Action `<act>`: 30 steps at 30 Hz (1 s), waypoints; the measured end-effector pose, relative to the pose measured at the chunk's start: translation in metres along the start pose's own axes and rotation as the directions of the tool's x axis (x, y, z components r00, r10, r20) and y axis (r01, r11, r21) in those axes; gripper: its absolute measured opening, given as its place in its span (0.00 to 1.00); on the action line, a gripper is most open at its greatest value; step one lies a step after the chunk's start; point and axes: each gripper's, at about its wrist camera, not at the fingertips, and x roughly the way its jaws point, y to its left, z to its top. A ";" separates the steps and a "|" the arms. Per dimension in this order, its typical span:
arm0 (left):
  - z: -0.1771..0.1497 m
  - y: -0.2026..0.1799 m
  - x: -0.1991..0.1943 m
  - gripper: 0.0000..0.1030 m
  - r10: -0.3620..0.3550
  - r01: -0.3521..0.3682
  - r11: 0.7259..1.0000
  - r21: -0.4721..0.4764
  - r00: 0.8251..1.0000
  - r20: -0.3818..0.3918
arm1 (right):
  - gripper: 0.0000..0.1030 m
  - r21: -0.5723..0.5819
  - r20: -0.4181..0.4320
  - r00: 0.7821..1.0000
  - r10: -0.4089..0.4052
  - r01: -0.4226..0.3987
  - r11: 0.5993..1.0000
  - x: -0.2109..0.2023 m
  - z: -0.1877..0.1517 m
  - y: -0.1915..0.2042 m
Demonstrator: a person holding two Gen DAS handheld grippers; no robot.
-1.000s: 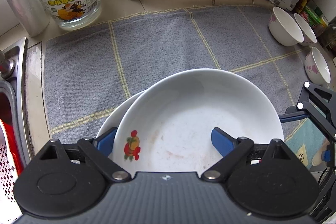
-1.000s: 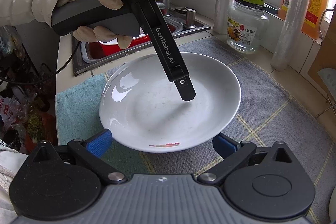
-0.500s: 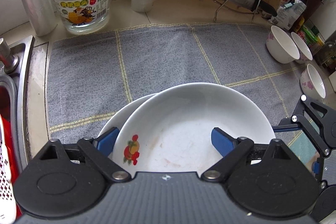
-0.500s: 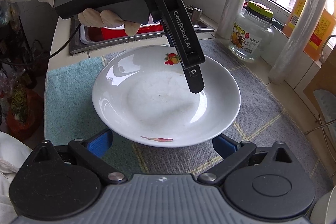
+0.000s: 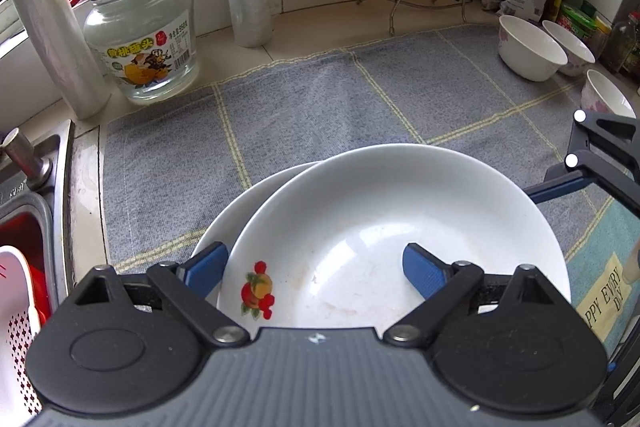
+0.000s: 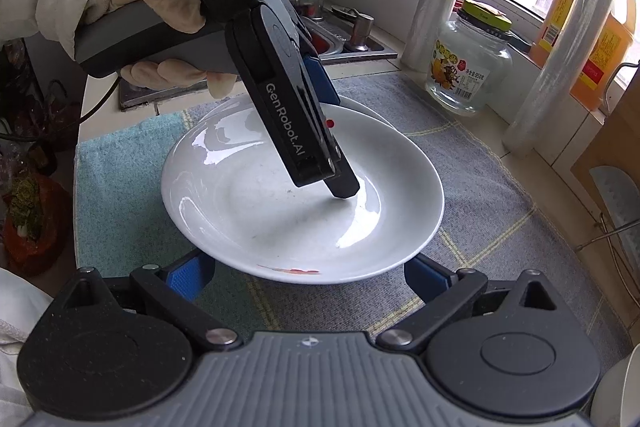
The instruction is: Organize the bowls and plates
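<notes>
Since the earlier frames the left gripper (image 5: 313, 259) had rolled and tipped upward, so the right wrist view now showed both of its fingers rather than one. A sliver of the lower plate (image 5: 244, 203) had also come into sight beyond the upper plate (image 5: 380, 203).

Left gripper state: jaws spread wide and not pinching. They straddled the near-left rim of the upper plate, with one pad outside the rim over the lower plate and the other pad inside the well. Whether the inner fingertip touched the glaze could not be determined.

Right gripper (image 6: 306, 273) state: jaws wide apart, nothing held. Its pads sat low on either side of the opposite rim of the same plate.

Controlling relation: seen from the left gripper, the upper plate lay directly ahead and sat off-centre on the lower plate — shifted to the right, leaving a crescent of the lower plate exposed on the left. The stack probably needed squaring in that direction. The left gripper was the nearer tool, already across the rim.

Outward from there, both plates rested on the grey cloth (image 5: 304, 107). The bowls (image 5: 528, 47) stood well apart at its far right corner — beyond the right gripper, and not yet stacked.
</notes>
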 end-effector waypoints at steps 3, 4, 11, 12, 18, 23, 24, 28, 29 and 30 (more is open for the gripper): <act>-0.001 0.004 -0.002 0.91 -0.018 0.018 1.000 -0.019 1.000 0.009 | 1.00 0.002 -0.003 1.000 -0.004 0.004 1.000 0.000 0.000 0.001; -0.001 0.004 -0.002 0.91 -0.022 0.022 0.999 -0.024 1.000 0.010 | 1.00 0.001 -0.004 1.000 -0.006 0.006 1.000 0.001 0.001 0.001; -0.004 0.005 -0.004 0.92 -0.021 0.022 0.999 -0.024 0.999 0.031 | 1.00 0.001 -0.017 1.000 -0.011 0.011 1.000 0.002 0.003 0.001; -0.004 0.006 -0.005 0.92 -0.025 0.026 0.999 -0.032 0.999 0.037 | 1.00 0.000 -0.019 1.000 -0.010 0.010 1.000 0.003 0.003 0.001; -0.007 0.007 -0.009 0.92 -0.009 0.011 0.999 -0.037 0.998 0.070 | 1.00 0.014 -0.036 0.999 0.004 -0.004 1.000 0.007 0.006 -0.001; -0.010 0.017 -0.015 0.97 0.004 0.005 0.997 -0.081 0.993 0.115 | 1.00 0.009 -0.034 0.999 0.033 -0.032 0.999 0.010 0.008 -0.002; -0.010 0.019 -0.015 0.97 0.004 0.006 0.996 -0.086 0.993 0.120 | 1.00 0.006 -0.031 0.999 0.030 -0.030 1.000 0.010 0.010 0.000; -0.009 0.022 -0.016 0.97 -0.012 0.025 0.994 -0.105 0.992 0.127 | 1.00 -0.011 -0.029 0.999 0.029 -0.030 0.999 0.012 0.013 0.003; -0.010 0.022 -0.017 0.97 -0.010 0.024 0.994 -0.106 0.991 0.131 | 1.00 -0.009 -0.029 0.999 0.030 -0.030 1.000 0.012 0.013 0.003; -0.011 0.021 -0.018 0.97 -0.007 0.022 0.994 -0.110 0.991 0.136 | 1.00 -0.002 -0.031 0.999 0.031 -0.031 1.000 0.012 0.012 0.002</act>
